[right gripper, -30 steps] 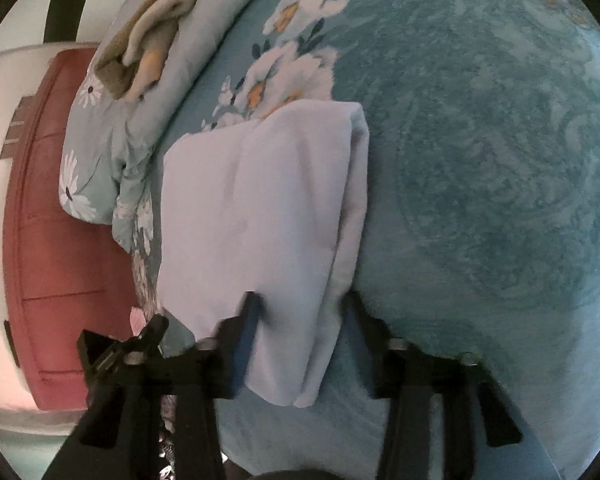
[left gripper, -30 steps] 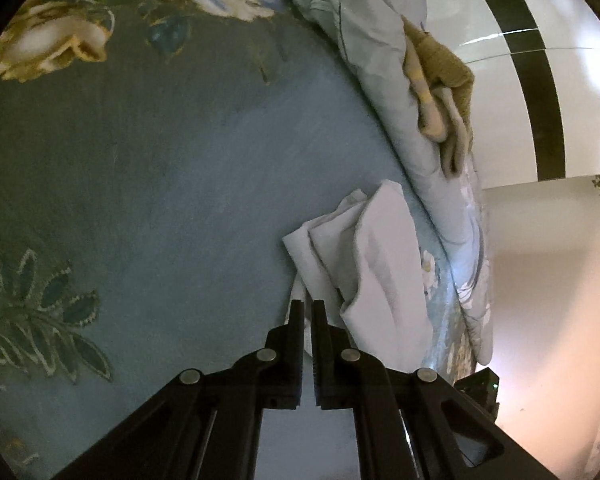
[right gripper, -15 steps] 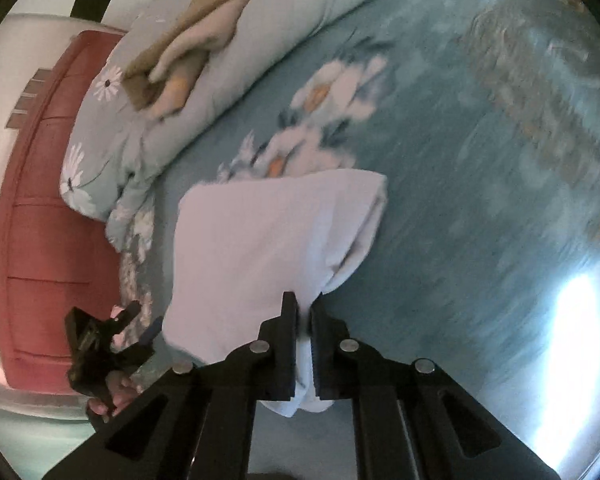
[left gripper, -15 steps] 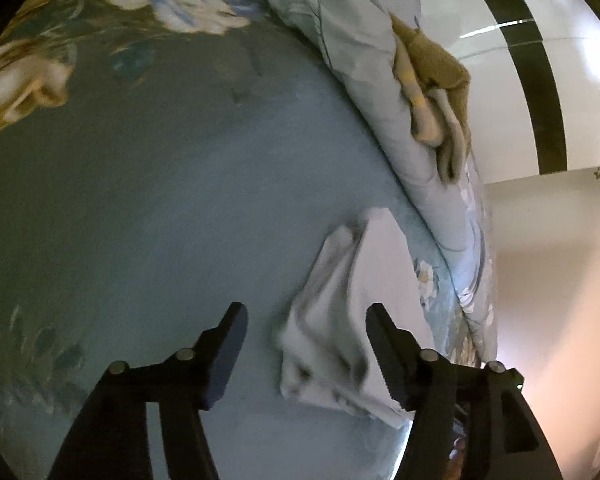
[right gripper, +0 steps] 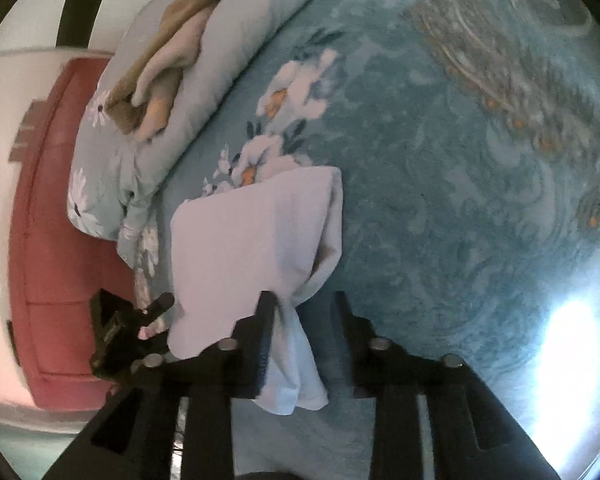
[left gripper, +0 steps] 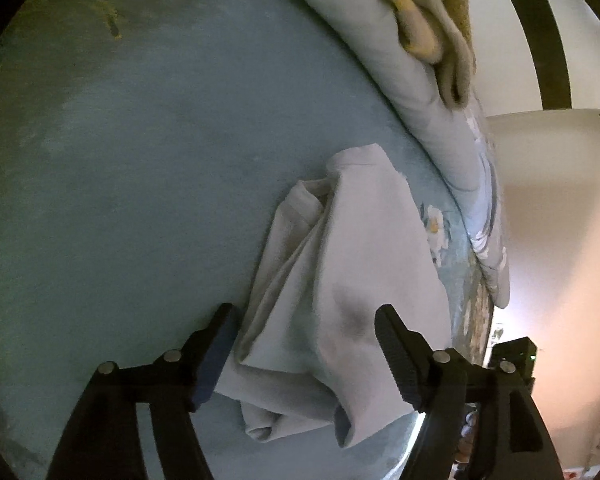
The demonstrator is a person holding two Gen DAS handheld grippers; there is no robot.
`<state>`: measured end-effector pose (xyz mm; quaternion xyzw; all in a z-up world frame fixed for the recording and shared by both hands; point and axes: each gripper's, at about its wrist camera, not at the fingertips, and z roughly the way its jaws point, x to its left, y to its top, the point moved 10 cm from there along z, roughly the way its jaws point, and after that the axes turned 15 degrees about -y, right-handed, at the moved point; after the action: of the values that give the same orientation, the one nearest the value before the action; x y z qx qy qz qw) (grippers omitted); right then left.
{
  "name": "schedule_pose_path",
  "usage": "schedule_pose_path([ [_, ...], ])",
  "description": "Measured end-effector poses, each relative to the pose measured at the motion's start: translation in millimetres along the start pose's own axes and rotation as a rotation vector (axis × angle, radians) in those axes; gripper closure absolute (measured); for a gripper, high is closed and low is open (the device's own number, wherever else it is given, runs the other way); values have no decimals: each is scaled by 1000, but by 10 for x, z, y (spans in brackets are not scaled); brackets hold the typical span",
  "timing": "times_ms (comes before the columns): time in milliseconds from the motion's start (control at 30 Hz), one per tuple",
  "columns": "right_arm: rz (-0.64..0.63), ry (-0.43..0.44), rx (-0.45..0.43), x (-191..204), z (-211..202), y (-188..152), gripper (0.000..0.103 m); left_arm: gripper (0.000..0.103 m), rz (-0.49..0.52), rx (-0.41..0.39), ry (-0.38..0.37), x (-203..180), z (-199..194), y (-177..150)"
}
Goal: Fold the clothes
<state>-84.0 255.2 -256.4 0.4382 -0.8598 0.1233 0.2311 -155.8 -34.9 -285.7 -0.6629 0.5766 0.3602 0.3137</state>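
A pale lilac folded garment lies on the teal flowered bedspread near the bed's edge. My left gripper hovers over its near end with the jaws opening wide. The bunched folds sit between the fingers, and the pads do not press on them. In the right wrist view the same garment lies flat with one twisted corner trailing toward me. My right gripper has its jaws opening. That corner hangs between them against the left finger, loose and not pinched.
A rolled light-blue quilt with a tan garment on top lies along the bed's far side. A red padded panel stands beyond the bed's edge. The other gripper's black body, with fingers of a hand on it, shows beside the garment.
The left gripper went from shut to wide open and moved over the garment's near end. The right gripper pinched the garment's corner, then parted its jaws. The garment's near end is more bunched.
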Motion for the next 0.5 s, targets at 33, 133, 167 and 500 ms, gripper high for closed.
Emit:
schedule_pose_path([
  [33,22,23,6,-8,22,-8,69,29,4,6,-1,-7,11,3],
  [133,65,47,11,-34,93,-20,64,30,16,22,-7,-37,43,3],
  [167,72,46,10,-38,118,-21,64,30,19,23,-8,-55,63,6],
  [500,142,34,-37,130,198,84,84,82,17,3,23,-93,141,-18],
])
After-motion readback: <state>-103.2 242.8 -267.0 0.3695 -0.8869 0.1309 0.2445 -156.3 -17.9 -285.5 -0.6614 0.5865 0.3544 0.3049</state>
